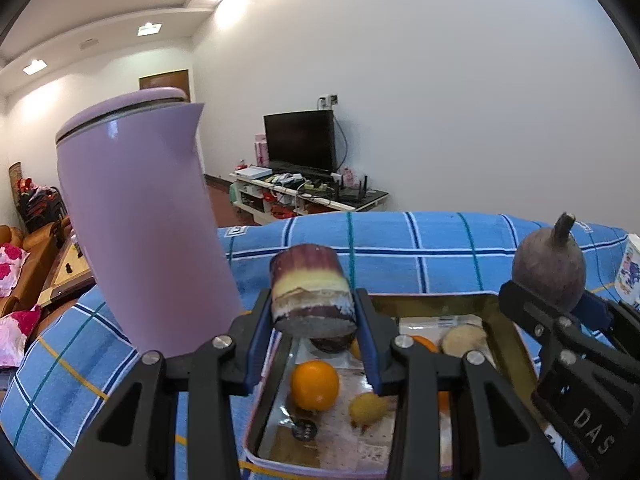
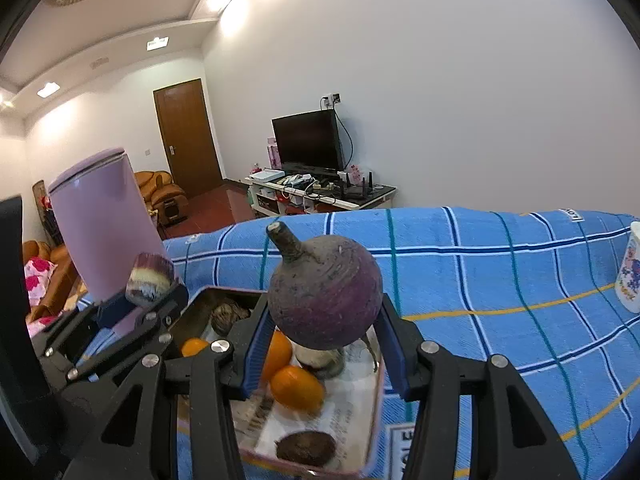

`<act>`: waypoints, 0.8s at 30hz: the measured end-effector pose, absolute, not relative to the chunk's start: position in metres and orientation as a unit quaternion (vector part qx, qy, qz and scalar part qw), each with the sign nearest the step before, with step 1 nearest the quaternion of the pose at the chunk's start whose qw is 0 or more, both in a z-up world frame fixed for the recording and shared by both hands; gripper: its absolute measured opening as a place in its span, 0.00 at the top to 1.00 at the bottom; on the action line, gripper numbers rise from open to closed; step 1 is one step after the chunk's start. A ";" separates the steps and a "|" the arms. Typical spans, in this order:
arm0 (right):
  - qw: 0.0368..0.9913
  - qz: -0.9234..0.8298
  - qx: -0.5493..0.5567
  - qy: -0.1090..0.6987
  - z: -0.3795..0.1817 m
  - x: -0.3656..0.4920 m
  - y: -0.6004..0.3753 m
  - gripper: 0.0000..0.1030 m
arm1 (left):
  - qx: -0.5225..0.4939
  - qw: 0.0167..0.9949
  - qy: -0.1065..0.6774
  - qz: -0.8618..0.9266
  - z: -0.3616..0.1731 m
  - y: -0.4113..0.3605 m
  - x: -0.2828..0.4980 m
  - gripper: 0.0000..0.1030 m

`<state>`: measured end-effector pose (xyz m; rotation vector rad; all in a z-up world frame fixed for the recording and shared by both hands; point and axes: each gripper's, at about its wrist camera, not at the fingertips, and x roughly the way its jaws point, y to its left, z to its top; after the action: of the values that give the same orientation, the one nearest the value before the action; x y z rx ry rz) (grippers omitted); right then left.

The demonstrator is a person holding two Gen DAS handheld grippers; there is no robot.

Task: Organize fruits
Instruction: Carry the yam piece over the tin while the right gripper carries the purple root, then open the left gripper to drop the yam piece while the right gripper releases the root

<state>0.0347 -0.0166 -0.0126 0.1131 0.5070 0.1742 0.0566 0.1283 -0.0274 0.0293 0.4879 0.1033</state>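
A blue checked cloth (image 1: 400, 248) covers the tabletop. On it at the left stands a tall lilac jug (image 1: 140, 216) with its lid on, and at the far right edge a flowered white cup (image 2: 632, 276). Between them lies a shallow tin (image 1: 256, 420) lined with paper, holding oranges (image 1: 315, 385), a small yellow fruit (image 1: 366, 408), a dark round piece (image 2: 306, 449) near its front wall, and other pieces partly hidden behind the tongs. Both tongs are above the tin. The right tongs (image 2: 324, 344) are closed on a round purple root (image 2: 325, 292), stem tilted up-left. The left tongs (image 1: 312, 340) grip a short purple-and-yellow cane chunk (image 1: 312, 292), held upright.
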 end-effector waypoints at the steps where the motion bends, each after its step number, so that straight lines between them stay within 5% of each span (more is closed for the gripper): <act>1: 0.962 0.087 0.059 0.250 -0.013 0.038 -0.015 0.50 | 0.015 0.969 0.242 0.054 -0.027 0.129 0.058 0.60; 24: 0.955 0.085 0.028 0.284 -0.037 0.046 -0.014 0.50 | 0.054 0.959 0.271 0.062 -0.049 0.116 0.074 0.60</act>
<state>0.0461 -0.0143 -0.0370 0.0567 0.5767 0.1722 0.0738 0.1160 -0.0492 0.1102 0.5504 0.1262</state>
